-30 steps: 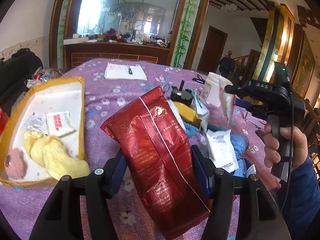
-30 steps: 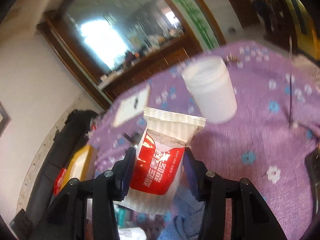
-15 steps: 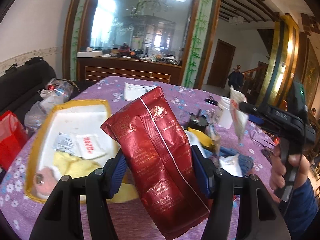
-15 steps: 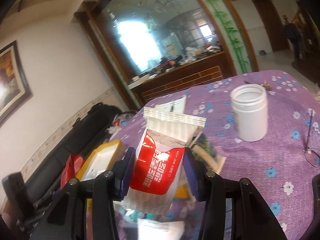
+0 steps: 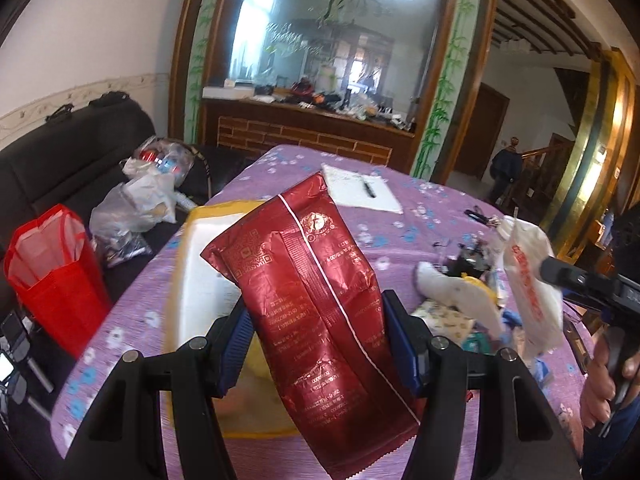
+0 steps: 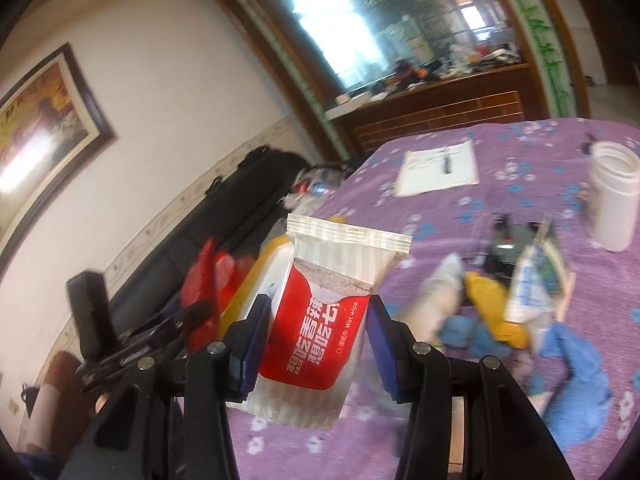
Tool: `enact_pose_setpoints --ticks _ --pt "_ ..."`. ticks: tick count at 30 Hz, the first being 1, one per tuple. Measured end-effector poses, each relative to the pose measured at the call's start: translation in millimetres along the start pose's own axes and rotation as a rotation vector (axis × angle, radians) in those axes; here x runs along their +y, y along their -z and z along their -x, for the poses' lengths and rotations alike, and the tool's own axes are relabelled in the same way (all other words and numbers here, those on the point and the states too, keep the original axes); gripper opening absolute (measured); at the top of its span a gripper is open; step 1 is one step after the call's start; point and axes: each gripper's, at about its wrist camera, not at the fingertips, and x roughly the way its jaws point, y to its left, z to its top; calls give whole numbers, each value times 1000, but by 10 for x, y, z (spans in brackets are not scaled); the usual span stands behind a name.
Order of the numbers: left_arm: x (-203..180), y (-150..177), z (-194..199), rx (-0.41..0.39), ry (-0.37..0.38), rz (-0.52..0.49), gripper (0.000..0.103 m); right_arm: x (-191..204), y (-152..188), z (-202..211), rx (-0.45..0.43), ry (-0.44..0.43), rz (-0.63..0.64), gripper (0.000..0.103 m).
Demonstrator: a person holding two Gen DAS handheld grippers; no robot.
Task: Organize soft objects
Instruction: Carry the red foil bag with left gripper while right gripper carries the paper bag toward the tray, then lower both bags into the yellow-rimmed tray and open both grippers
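Both grippers swing left toward the yellow tray (image 5: 188, 264); I see left fingers (image 5: 394, 344) clamping the red pouch (image 5: 316, 304), right fingers (image 6: 378, 340) clamping the wet-wipe pack (image 6: 324, 328), airborne over the bench (image 6: 520, 168); drop-off looks next.

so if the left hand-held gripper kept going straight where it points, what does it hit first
Probably the yellow-rimmed white tray on the purple floral tablecloth; the left hand-held gripper, clamping a dark red foil packet, points down at it. Depth is unclear.

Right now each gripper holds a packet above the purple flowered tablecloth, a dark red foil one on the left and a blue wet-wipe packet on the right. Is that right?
Not quite. The wet-wipe packet in the right gripper is red and white, not blue, as the right wrist view shows. The left gripper does hold the dark red foil packet above the purple flowered tablecloth.
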Motion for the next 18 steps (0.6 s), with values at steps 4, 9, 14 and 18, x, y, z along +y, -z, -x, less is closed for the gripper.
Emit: enact_pose_setpoints --ticks 4,9,14,18 --pt "280 -147 -117 32 -34 11 61 274 -51 -353 62 -1 31 52" --pt "444 -316 -387 95 -7 24 61 484 -178 -925 136 31 55 53" --pt "518 -497 -779 182 -13 -18 61 516 -428 -1537 201 54 27 53" --pt "660 -541 -1097 247 -48 -15 61 479 -556 -1963 226 112 14 53"
